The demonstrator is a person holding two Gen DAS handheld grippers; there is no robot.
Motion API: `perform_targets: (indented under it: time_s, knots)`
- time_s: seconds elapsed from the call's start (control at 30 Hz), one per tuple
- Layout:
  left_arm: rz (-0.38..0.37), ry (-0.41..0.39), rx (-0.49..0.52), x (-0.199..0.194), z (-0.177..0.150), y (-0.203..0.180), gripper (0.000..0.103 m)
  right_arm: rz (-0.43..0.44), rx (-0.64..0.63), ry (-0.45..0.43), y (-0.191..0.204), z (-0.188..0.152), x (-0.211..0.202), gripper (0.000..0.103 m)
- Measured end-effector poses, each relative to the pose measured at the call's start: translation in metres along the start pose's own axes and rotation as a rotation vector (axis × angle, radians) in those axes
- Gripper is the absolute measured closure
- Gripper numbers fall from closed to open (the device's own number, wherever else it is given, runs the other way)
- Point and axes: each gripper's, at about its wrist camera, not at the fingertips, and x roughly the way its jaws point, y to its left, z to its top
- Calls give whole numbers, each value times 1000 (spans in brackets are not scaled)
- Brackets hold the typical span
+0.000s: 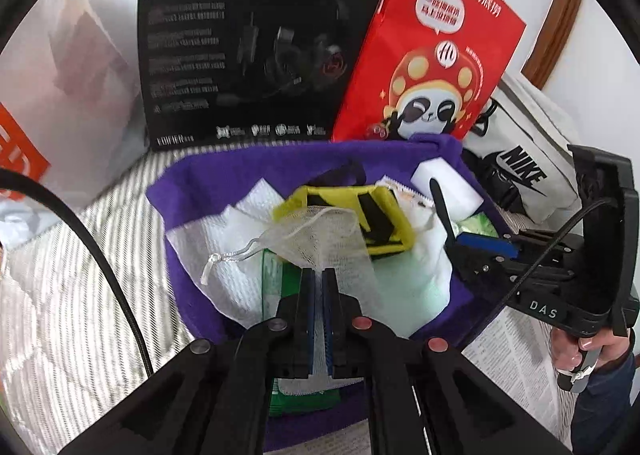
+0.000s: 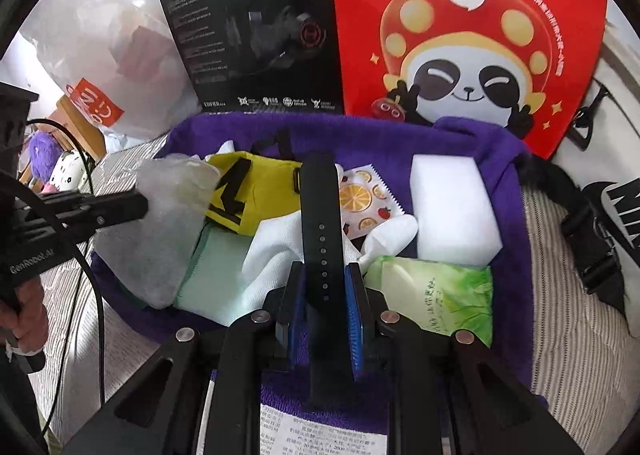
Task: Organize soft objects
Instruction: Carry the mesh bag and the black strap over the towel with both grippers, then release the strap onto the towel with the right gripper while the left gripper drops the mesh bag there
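1. While both hover over the purple cloth (image 2: 508,159), the left tool (image 1: 319,275) is clamped on a white mesh pouch (image 1: 320,239) - dead centre.
2. Right tool (image 2: 325,275) pinches a black strap (image 2: 320,207), pointing to 12 o'clock - white sponge block (image 2: 452,207) at 2.

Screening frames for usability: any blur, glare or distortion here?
Left wrist view: strong fisheye bending with dark corners; black box print smeared, mesh pouch fairly sharp. Right wrist view: same bending; the watch strap blurs close to the lens, and daylight washes out the plastic bag at upper left.
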Motion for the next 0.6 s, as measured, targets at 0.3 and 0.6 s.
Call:
perform_targets:
  time_s: [0.3, 0.6]
  knots:
    - [-10, 15, 3, 20, -2, -2, 98, 19, 7, 3, -3, -6, 4, 83]
    - [-4, 37, 14, 29, -1, -8, 98, 29, 34, -3, -9, -5, 12, 83]
